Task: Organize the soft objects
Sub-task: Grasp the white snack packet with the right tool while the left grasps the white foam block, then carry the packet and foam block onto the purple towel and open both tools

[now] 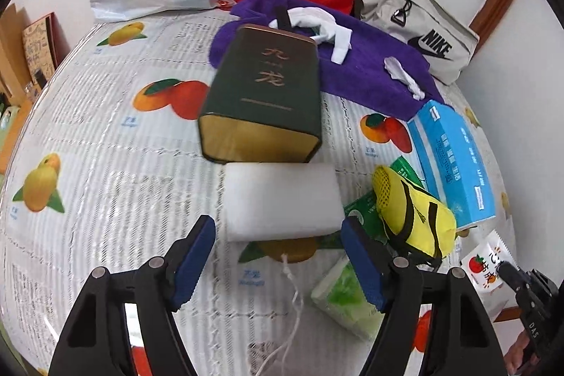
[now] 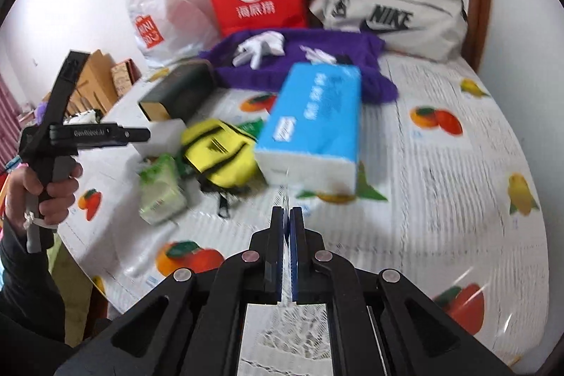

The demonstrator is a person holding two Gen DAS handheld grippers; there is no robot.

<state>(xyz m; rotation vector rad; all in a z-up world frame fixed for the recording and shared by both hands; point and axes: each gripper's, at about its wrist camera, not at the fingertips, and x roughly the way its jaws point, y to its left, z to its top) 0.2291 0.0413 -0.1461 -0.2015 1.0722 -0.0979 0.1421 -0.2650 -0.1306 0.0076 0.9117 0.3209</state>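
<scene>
Your left tongs (image 1: 278, 256) hang released over the tabletop (image 1: 105, 164), their blue pads on either side of the near edge of the white sponge (image 1: 282, 199), which lies against the green box (image 1: 261, 101). Your right tongs (image 2: 287, 212) are clenched on nothing, near the blue tissue pack (image 2: 313, 125).

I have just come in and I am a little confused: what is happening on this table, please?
A person is tidying soft things on a fruit-print tablecloth, with tongs in each hand. The left tongs are open, just in front of a white foam block lying by a dark green box. The right tongs are shut and empty, pointing at a blue tissue pack.
</scene>
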